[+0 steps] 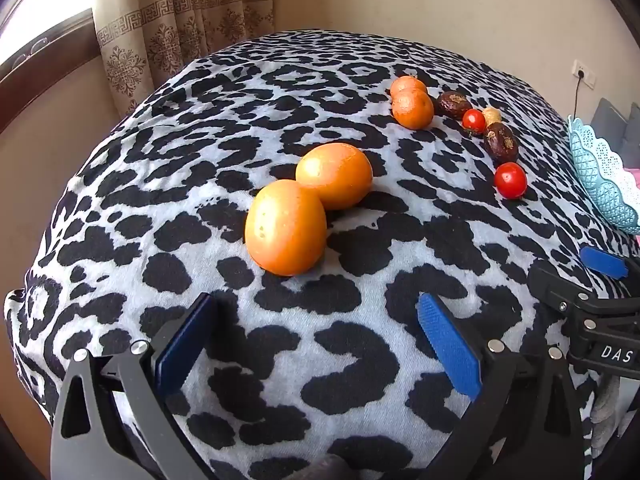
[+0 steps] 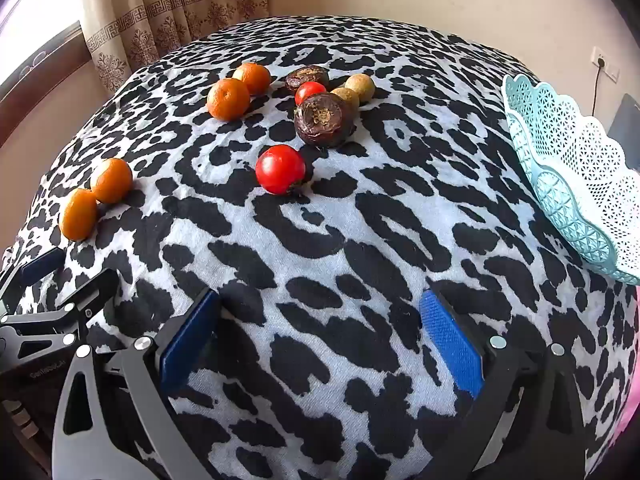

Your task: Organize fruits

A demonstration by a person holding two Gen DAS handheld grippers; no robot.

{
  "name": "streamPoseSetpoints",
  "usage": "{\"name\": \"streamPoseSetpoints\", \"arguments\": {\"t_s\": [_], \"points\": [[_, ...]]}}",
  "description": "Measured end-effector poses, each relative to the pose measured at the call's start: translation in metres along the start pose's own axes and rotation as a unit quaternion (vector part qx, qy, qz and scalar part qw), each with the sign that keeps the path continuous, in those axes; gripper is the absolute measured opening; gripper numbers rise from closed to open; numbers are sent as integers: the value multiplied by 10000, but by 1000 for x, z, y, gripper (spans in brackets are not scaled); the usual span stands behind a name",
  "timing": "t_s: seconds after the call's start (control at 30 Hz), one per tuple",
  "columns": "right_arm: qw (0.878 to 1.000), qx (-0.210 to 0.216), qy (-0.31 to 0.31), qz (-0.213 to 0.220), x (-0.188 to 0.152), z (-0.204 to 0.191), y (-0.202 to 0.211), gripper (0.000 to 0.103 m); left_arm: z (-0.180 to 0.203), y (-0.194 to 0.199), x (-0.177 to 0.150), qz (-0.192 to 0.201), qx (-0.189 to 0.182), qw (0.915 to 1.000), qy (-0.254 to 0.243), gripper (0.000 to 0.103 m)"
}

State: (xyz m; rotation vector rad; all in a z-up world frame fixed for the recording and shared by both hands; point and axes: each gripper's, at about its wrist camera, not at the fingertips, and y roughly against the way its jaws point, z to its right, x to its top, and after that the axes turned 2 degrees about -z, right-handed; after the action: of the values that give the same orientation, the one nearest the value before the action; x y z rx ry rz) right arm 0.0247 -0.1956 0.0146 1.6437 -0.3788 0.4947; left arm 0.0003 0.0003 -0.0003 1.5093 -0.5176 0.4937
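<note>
Two smooth orange fruits (image 1: 286, 228) (image 1: 334, 174) touch each other just ahead of my left gripper (image 1: 316, 336), which is open and empty. Farther right lie two mandarins (image 1: 412, 108), two dark brown fruits (image 1: 500, 142) and two red tomatoes (image 1: 510, 180). In the right wrist view my right gripper (image 2: 320, 336) is open and empty above the cloth. A tomato (image 2: 280, 169), a dark brown fruit (image 2: 323, 120), two tan round fruits (image 2: 360, 87), two mandarins (image 2: 229, 99) and the orange pair (image 2: 96, 198) lie ahead. A light blue lace basket (image 2: 576, 184) stands empty at the right.
A black-and-white leopard-print cloth (image 2: 320, 240) covers the table. A patterned curtain (image 1: 180, 36) and a window are at the back left, a wall socket (image 1: 584, 72) at the back right. The right gripper's finger (image 1: 604, 262) shows at the left view's right edge.
</note>
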Motion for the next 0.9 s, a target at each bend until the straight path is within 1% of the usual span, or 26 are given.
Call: {"name": "streamPoseSetpoints", "arguments": {"t_s": [0.9], "points": [[10000,1,10,4,0,1,0,101,-1,0,1,-7,-6,10000,-6,98]]}}
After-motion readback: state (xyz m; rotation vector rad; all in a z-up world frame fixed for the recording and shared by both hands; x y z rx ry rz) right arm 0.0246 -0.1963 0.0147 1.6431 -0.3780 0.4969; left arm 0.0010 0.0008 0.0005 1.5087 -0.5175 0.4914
